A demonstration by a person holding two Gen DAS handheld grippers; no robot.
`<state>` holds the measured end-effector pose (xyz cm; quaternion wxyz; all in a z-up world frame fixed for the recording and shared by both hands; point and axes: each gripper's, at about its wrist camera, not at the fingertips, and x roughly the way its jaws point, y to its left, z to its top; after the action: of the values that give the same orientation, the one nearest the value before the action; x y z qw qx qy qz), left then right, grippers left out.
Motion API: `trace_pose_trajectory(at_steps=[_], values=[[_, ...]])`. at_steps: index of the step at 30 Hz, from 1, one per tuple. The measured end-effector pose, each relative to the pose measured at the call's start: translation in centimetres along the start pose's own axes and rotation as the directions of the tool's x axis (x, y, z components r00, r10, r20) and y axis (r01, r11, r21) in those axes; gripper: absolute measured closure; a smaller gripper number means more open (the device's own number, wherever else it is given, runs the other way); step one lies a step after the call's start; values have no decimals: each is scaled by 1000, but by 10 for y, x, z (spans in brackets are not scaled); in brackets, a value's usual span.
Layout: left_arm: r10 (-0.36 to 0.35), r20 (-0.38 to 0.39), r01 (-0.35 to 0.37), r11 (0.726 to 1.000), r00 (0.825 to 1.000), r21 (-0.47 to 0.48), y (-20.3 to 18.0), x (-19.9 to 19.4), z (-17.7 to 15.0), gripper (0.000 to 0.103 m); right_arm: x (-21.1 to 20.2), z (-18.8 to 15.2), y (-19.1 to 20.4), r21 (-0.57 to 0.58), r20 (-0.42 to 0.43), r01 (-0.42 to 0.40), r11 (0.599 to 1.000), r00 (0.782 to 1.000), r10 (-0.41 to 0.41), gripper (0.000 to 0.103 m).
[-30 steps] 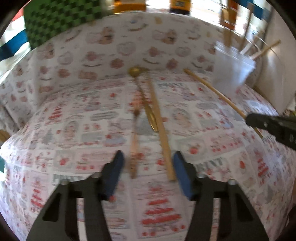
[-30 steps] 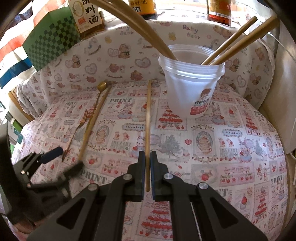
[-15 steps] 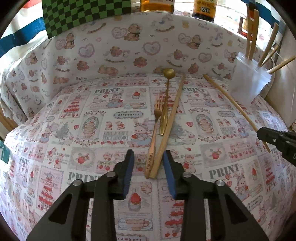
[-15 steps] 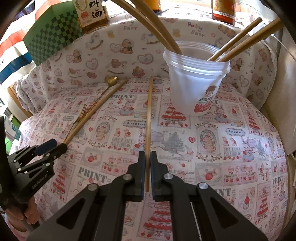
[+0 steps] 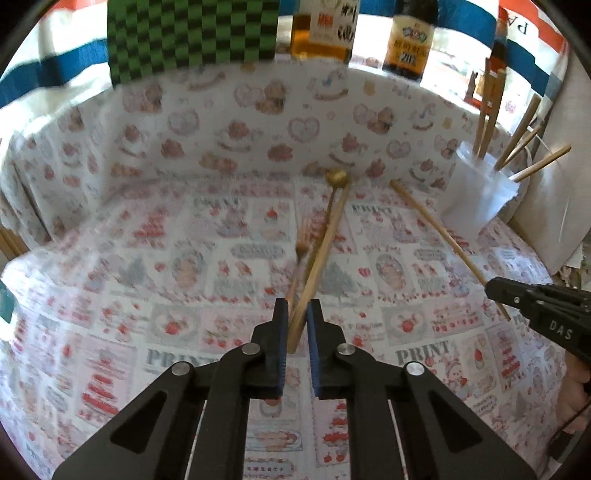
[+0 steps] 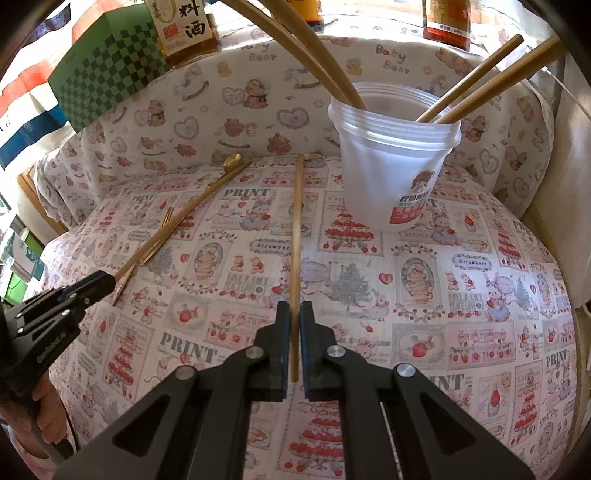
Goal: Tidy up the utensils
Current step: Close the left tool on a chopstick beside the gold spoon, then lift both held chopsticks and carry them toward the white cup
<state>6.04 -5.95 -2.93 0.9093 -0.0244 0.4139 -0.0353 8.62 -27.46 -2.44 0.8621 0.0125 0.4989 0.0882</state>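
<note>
Left hand-held black two-finger gripper (image 5: 294, 325): jaws just been closing, now pinched down on the near end of a long pale wooden chopstick (image 5: 322, 254); pads appear pressed on it. Far end of that chopstick near the bowl of a small gold metal spoon (image 5: 336, 178), with a gold metal fork (image 5: 303, 240) lying just beside, tines away from the camera. Whether the fork handle is also caught between the pads cannot be told through the blur.

Right hand-held black gripper (image 6: 291, 332): clamped fully on a second long wooden chopstick (image 6: 296, 229), whose far tip points toward the back edge, just left of a stack of translucent white plastic cups (image 6: 395, 162).

Step in hand, by judgement: pick-up, one chopstick per gripper. Next move likely calls for lifting each stick clear, tipping it upright and dropping it into the cup stack, already holding several wooden chopsticks (image 6: 476, 77), without knocking the light cups over or dragging the fork along.

Surface: table under a white cloth printed with strawberries and bears (image 6: 461, 295), cloth turned up as a back wall. Behind: a green-and-black chequered box (image 5: 192, 33), amber glass bottles (image 5: 321, 29) and a red, white and blue striped backdrop.
</note>
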Motion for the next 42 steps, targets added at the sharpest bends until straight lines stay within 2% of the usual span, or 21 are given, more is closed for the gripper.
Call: trace_pose_trajectory(at_steps=[2, 3, 4, 6, 7, 9, 11, 13, 16, 18, 21, 24, 26, 27, 30, 34, 37, 38, 41, 42], values=[[56, 50, -57, 998, 997, 17, -3, -8, 0, 97, -5, 1, -1, 13, 22, -15, 1000, 1000, 15, 98], [59, 79, -60, 998, 995, 10, -3, -13, 1, 103, -10, 1, -2, 24, 50, -37, 999, 998, 36, 98], [51, 98, -51, 999, 994, 1, -1, -17, 2, 103, -20, 1, -3, 43, 113, -80, 996, 991, 74, 98], [24, 162, -20, 1000, 987, -23, 4, -29, 3, 103, -40, 0, -2, 28, 216, -124, 992, 970, 115, 99], [15, 190, -10, 1000, 982, -29, 6, -35, 3, 103, -53, -2, 1, 3, 281, -144, 990, 950, 137, 99], [-1, 252, 11, 999, 968, -36, 8, -49, 4, 103, -68, -5, 3, -19, 347, -168, 986, 923, 164, 99], [-18, 267, 28, 999, 963, -33, 11, -55, 6, 103, -74, -7, 8, -53, 363, -157, 986, 917, 165, 99], [-12, 256, 22, 999, 967, -37, 14, -54, 8, 103, -71, -8, 10, -52, 359, -135, 990, 922, 144, 99], [2, 200, 4, 1000, 980, -30, 13, -43, 10, 103, -64, -6, 10, -37, 345, -145, 989, 927, 149, 99], [-47, 147, 48, 999, 988, -2, 11, -36, 9, 103, -67, -6, 10, -30, 362, -136, 990, 922, 137, 99], [-127, 76, 123, 991, 989, 50, 1, -29, 7, 100, -76, -9, 5, -12, 419, -120, 993, 901, 114, 99], [-147, 20, 144, 984, 989, 107, -14, -24, 1, 89, -87, -10, -1, 8, 475, -132, 991, 873, 112, 99], [-139, -12, 140, 982, 990, 124, -21, -19, -3, 73, -89, -9, -4, 12, 484, -140, 990, 867, 116, 99], [-138, -28, 141, 982, 990, 127, -23, -16, -4, 73, -88, -8, -4, 15, 482, -137, 991, 869, 113, 99], [-135, -110, 148, 983, 985, 114, -24, -3, -8, 73, -85, -7, -4, 18, 470, -131, 991, 876, 107, 99], [-156, -204, 174, 982, 966, 73, -20, 13, -13, 76, -83, -9, 3, -2, 464, -110, 994, 880, 98, 99], [-109, -199, 134, 984, 974, 115, -24, 14, -16, 88, -82, -10, 4, -9, 466, -101, 995, 880, 93, 99], [-100, -196, 126, 984, 975, 123, -25, 13, -16, 96, -82, -9, 4, -9, 465, -103, 995, 880, 95, 99], [-118, -183, 138, 985, 976, 106, -23, 12, -16, 97, -82, -9, 3, 4, 464, -105, 994, 881, 91, 99], [-131, -144, 146, 984, 981, 99, -22, 6, -15, 97, -82, -9, 3, 10, 463, -107, 994, 882, 90, 99]])
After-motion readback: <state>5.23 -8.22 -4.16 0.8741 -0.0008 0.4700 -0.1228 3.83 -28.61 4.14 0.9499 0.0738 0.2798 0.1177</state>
